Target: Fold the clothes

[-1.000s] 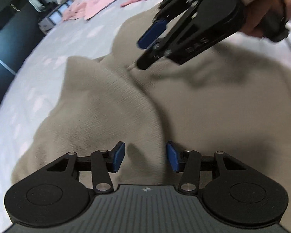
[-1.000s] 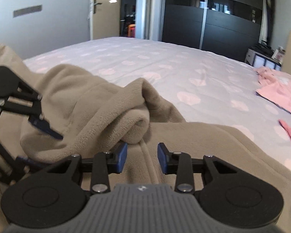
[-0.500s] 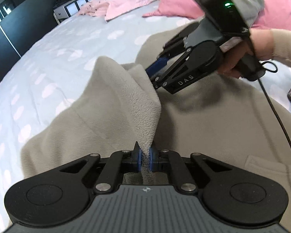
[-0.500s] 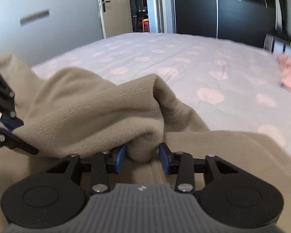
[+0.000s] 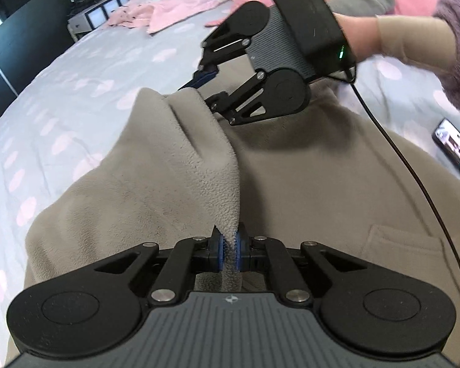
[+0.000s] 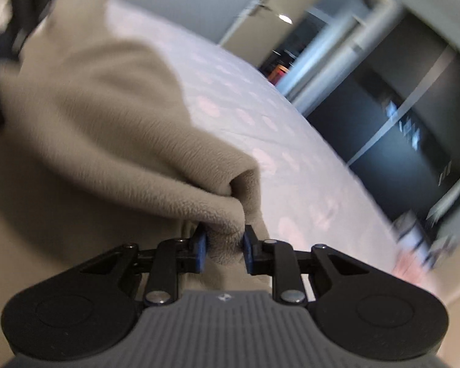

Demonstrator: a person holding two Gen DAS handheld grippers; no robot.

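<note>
Fleece garment (image 5: pixel 174 165) on bed (image 5: pixel 61 98) — left gripper (image 5: pixel 228 253) clamped on its edge; right gripper (image 6: pixel 224 247) closing, pads pressing a fold.

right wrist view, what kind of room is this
Most likely a bedroom at home: a bed with a lilac spotted sheet, a dark wardrobe with sliding doors, and a beige fleece garment being folded on the bed.
</note>
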